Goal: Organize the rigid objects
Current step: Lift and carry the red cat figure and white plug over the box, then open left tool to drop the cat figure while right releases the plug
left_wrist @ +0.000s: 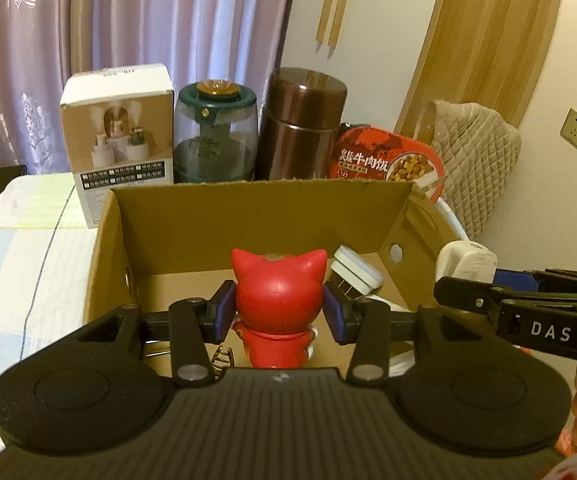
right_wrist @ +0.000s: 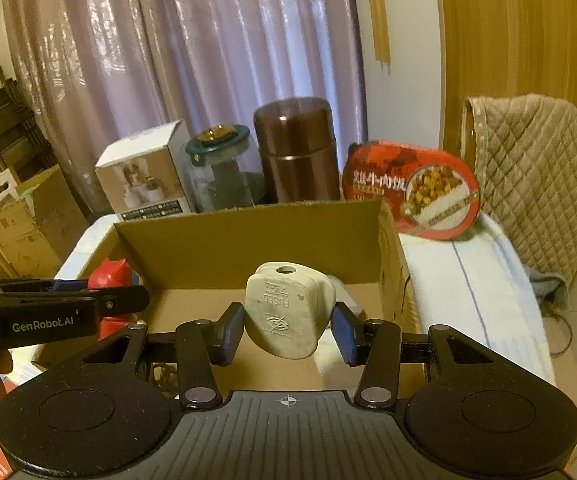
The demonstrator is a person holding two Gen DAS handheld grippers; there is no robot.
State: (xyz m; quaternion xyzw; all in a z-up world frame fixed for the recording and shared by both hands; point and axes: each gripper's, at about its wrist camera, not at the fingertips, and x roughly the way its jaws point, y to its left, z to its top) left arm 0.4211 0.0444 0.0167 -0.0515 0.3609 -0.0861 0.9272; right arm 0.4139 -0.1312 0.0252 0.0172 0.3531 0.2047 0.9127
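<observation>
With the red figurine (left_wrist: 279, 288) clamped in the left gripper (left_wrist: 279, 310) and the white plug (right_wrist: 288, 312) in the right gripper (right_wrist: 288, 330), both should be lowered upright to bare floor of the cardboard box (left_wrist: 264, 204), clear of the white adapter (left_wrist: 354, 272) at 2 o'clock from the figurine.

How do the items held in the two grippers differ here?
The left gripper holds a glossy red plastic cat-eared figurine; the right gripper holds an off-white fused wall plug. The figurine stands upright, gripped at its head; the plug is gripped at its sides, its lettering upside down. Both hang over the open cardboard box.
</observation>
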